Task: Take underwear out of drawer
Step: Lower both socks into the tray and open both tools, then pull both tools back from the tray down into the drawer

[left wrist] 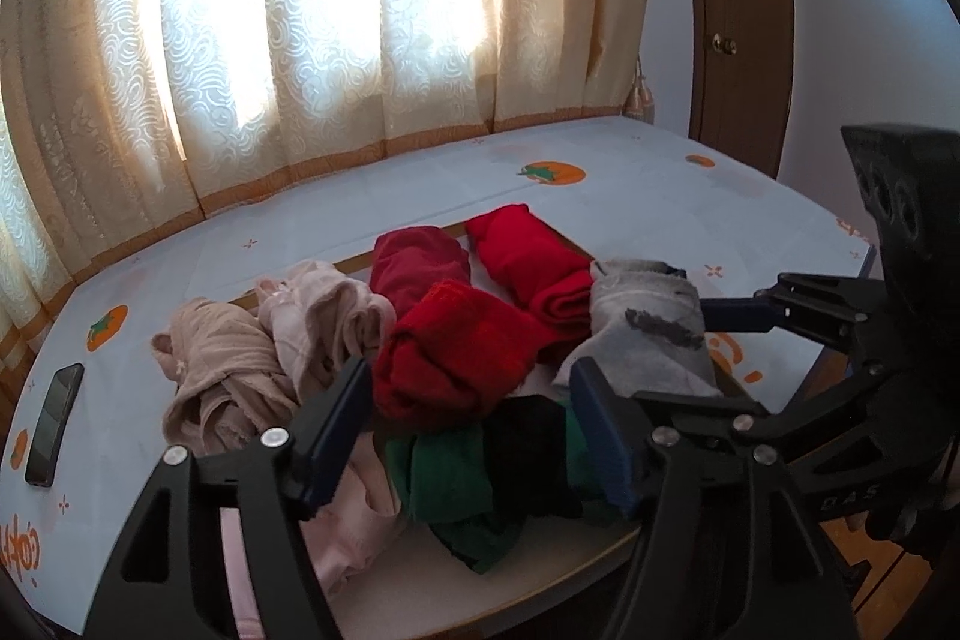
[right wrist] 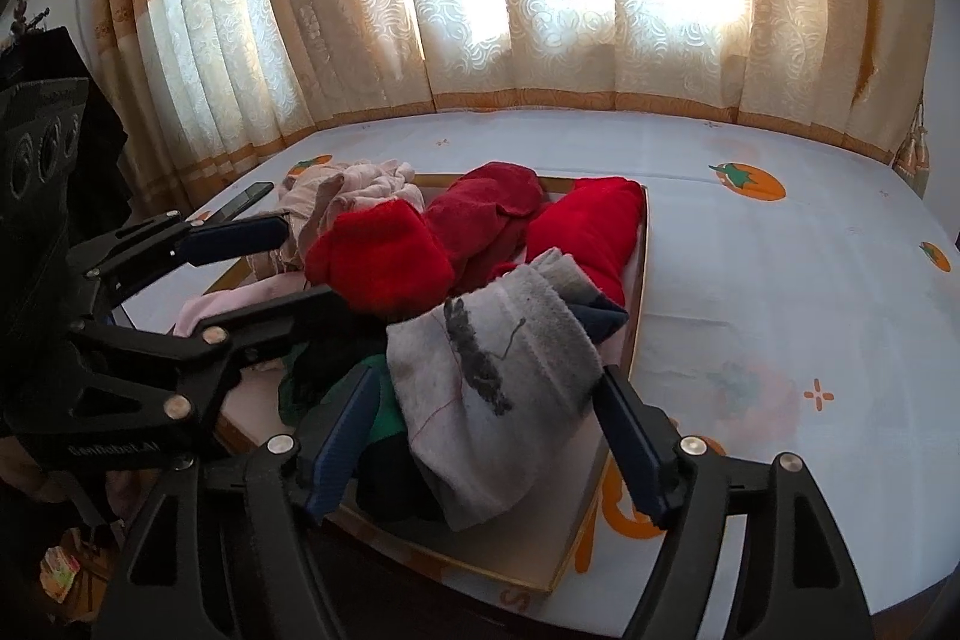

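A black phone [left wrist: 54, 424] lies at the far left of the surface [left wrist: 630, 172], which is covered by a pale cloth printed with orange fruit. Right of the phone, a shallow tray-like drawer [right wrist: 576, 532] holds the heap of underwear: beige pieces [left wrist: 222, 376], pale pink ones [left wrist: 324, 322], three red rolls [left wrist: 456, 352], green and black pieces [left wrist: 480, 478] and a grey sock-like piece [left wrist: 648, 334] on the right.

The left claw [left wrist: 468, 424] stands spread over the green and black pieces, nothing pinched between its blue pads. The right claw [right wrist: 486, 436] is also spread, its pads on either side of the grey piece; whether they touch it is hard to make out.

Only the left wrist view shows a brown door [left wrist: 738, 10] with a knob at the right, and the whole phone. Only the right wrist view shows the drawer's near corner and right wall, plus an orange-striped curtain [right wrist: 180, 10] at the left. The drawer's floor is mostly hidden under the clothes, and its left part is cut off by the left claw's frame.
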Demonstrator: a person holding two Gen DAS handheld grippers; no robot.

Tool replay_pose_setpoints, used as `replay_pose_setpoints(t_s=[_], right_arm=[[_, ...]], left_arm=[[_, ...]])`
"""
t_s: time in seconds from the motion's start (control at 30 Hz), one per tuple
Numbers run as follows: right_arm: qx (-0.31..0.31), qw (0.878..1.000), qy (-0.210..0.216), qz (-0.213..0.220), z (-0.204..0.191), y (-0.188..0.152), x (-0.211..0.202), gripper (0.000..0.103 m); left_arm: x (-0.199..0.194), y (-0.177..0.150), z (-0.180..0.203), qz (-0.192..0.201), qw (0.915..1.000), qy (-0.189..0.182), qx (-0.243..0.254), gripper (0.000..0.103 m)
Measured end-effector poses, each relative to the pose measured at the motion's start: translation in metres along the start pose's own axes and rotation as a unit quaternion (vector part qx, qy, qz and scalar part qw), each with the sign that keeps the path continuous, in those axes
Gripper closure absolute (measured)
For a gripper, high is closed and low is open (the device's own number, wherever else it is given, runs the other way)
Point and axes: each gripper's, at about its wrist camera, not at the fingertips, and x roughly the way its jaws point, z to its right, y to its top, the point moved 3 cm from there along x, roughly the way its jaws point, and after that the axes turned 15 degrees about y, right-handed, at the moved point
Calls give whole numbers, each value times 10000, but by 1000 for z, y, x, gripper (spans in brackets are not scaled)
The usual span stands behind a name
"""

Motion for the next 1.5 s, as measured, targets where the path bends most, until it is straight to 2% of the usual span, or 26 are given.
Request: replay_pose_setpoints(t_s=[0.17,0.57,1.13,1.37,1.5], right_arm=[[-2,10000,22,30,-5,-5,-6,27],[44,10000,74,-12,-14,-19,-15,25],[110,9998,128,-48,-20,-42,-28,24],[52,9998,173,-113,-28,-56,-39,24],[-30,9994,202,-288,-35,-70,-44,24]], left_arm=[[-13,-4,-5,95,9999,-50,-129,30],[-32,-17,-11,142,9995,-184,-233,30],[-59,-56,-7,81,9989,-399,-238,29],[-65,-76,-4,-83,9986,-503,-161,29],[-64,-93,0,-266,9982,-531,-50,29]])
